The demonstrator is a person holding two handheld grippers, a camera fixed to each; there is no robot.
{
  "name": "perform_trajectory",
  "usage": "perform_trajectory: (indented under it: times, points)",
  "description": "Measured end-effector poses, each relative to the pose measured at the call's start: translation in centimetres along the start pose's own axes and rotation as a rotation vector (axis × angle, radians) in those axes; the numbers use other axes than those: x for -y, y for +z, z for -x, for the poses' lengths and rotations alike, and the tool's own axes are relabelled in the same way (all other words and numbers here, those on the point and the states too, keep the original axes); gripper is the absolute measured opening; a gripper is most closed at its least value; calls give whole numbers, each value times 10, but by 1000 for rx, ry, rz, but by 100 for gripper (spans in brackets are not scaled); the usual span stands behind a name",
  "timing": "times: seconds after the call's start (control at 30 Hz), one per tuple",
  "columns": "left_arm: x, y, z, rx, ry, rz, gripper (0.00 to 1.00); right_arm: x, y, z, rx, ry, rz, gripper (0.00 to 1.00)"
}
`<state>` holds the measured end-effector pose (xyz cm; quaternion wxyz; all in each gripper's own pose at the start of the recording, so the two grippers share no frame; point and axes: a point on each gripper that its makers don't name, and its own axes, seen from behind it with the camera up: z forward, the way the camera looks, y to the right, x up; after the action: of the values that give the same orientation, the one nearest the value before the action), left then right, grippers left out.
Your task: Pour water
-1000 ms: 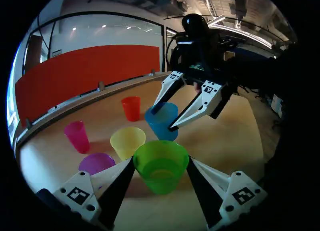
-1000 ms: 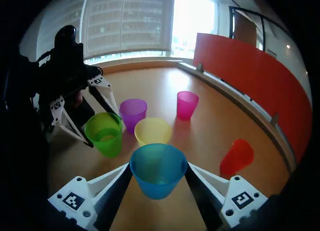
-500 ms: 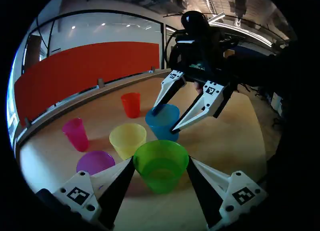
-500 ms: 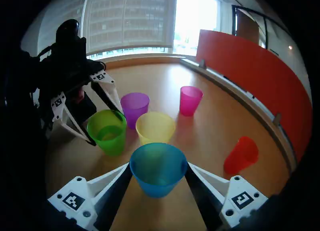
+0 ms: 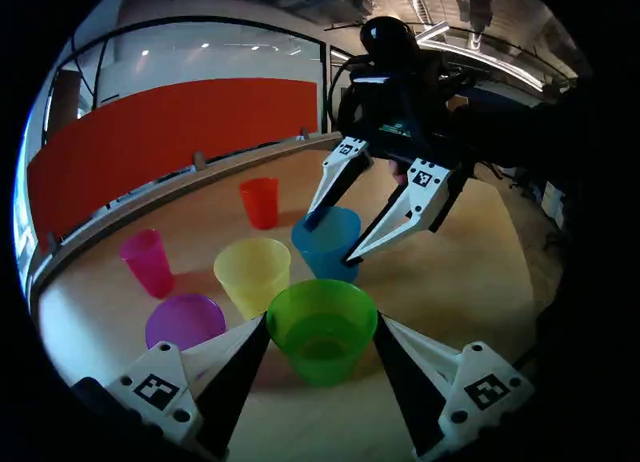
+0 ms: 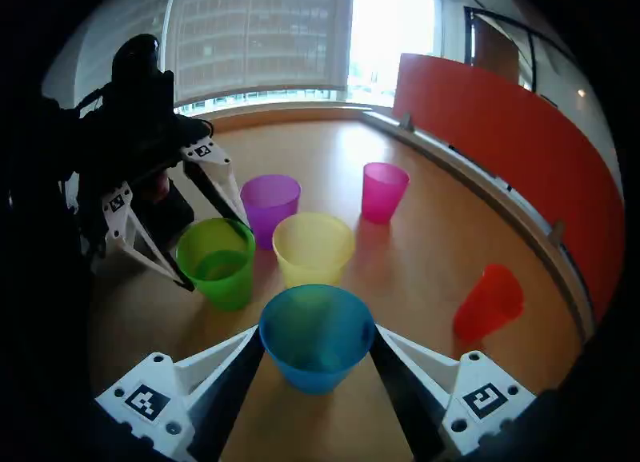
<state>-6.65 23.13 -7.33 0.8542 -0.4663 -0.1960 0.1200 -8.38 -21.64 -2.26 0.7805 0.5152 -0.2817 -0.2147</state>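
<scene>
Between the left gripper's (image 5: pixel 320 324) fingers (image 5: pixel 232 366) stands the green cup (image 5: pixel 322 346), upright, with both fingers pressing its sides. A little water shows low inside it. In the left gripper view, at 12 o'clock from it, the right gripper (image 5: pixel 329 242) is closed on the blue cup (image 5: pixel 324 250), also upright. The yellow cup (image 5: pixel 252 272) is at 10 o'clock, the purple cup (image 5: pixel 184 322) at 9, the pink cup (image 5: pixel 147 260) farther at 10, and the red cup (image 5: pixel 260 201) at 11, all on the wooden counter (image 5: pixel 448 278).
</scene>
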Motion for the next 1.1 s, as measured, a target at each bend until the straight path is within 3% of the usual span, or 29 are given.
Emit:
perform_trajectory:
  times: [1.1]
  points:
    - [1,-1,7,20,-31,13,89,3,-8,20,50,6,16,95]
